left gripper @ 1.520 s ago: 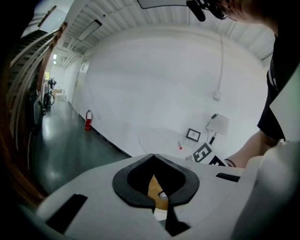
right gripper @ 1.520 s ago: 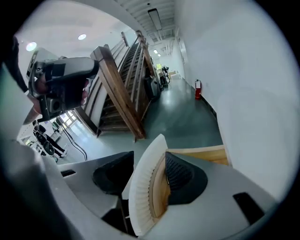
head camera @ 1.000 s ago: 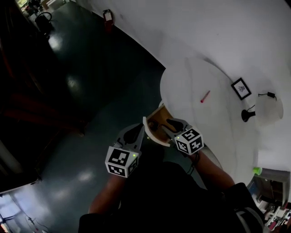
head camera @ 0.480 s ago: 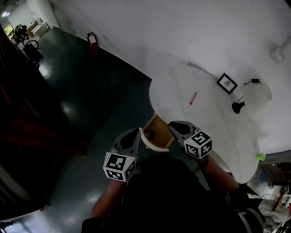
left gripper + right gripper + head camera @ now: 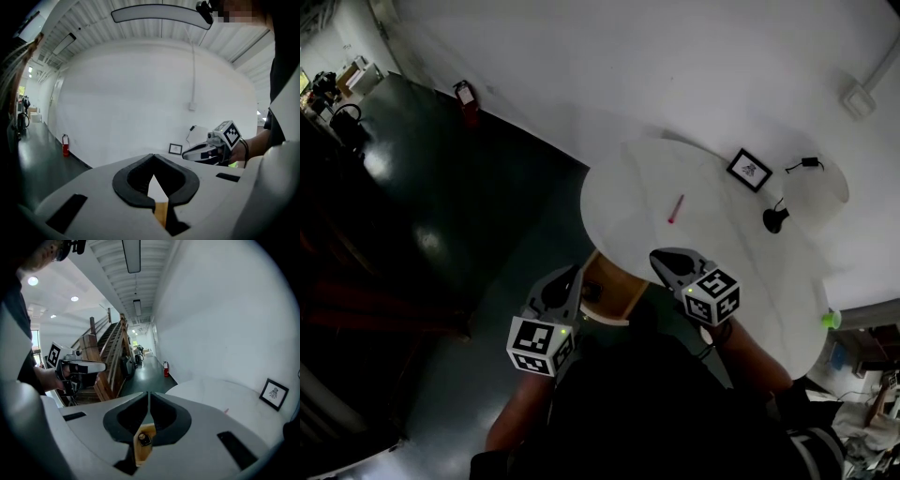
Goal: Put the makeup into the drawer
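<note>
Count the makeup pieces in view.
2: a pink stick on the white table, a small dark item in the wooden drawer; the drawer may hide more.

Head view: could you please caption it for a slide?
Left tongs and right tongs, both shut, flank the open wooden drawer; a red makeup stick lies on the round table.
</note>
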Demonstrator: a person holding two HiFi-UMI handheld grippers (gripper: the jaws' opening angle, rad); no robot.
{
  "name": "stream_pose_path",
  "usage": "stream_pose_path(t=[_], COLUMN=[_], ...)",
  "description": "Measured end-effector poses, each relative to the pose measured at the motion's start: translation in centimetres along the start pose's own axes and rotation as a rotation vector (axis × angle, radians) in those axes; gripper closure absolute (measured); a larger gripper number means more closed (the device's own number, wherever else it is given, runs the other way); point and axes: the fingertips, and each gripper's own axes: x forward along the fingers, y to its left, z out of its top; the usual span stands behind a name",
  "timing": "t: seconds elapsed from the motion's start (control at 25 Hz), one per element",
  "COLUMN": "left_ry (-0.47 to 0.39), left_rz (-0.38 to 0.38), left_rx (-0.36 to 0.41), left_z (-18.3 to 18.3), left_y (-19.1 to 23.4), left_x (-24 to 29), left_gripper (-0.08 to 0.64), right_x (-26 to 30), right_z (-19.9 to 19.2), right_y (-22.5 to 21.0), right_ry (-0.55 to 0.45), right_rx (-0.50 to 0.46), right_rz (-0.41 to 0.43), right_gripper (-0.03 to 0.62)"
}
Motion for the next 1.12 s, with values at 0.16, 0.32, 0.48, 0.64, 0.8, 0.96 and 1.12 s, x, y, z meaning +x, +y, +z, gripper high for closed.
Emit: stream_pose_path(t=[0.16, 0.32, 0.48, 0.64, 0.8, 0.96, 1.12], left_ry=[0.011, 0.034, 0.054, 0.072, 0.088, 0.143, 0.180], left_rz=[0.019, 0.031, 0.039, 0.031, 0.019, -0.002, -0.092], left_rx=[-0.012, -0.004, 0.011, 0.016, 0.027, 0.027, 0.057], left_z=[0.6, 1.4, 2.1, 2.5, 2.6, 1.6, 0.0], left_y=[-1.0, -2.8, -4.7, -6.7, -8.5, -9.4, -10.9], left_x=[3.7, 7.7, 11.7, 15.8, 19.2, 21.9, 24.2], left_gripper=[0.549, 0.548, 0.548, 0.548, 0.548, 0.548, 0.548], right_x=[-0.5, -1.3, -2.0, -3.0, -4.2, -5.1, -6.1], right_z=[-0.1, -0.1, -0.7, -1.9, -2.9, -3.9, -5.4], right_y=[-4.2, -8.7, -12.3, -15.6, -17.9, -19.4, -20.6], right_ry=[0.021, 0.019, 0.018, 0.024, 0.017, 0.016, 0.058], right_rx=[-0.009, 0.004, 0.012, 0.036, 0.083, 0.131, 0.103], right_rz=[0.008, 0.024, 0.049, 0.072, 0.081, 0.058, 0.009], right_gripper=[0.566, 0.566, 0.566, 0.566, 0.566, 0.566, 0.566])
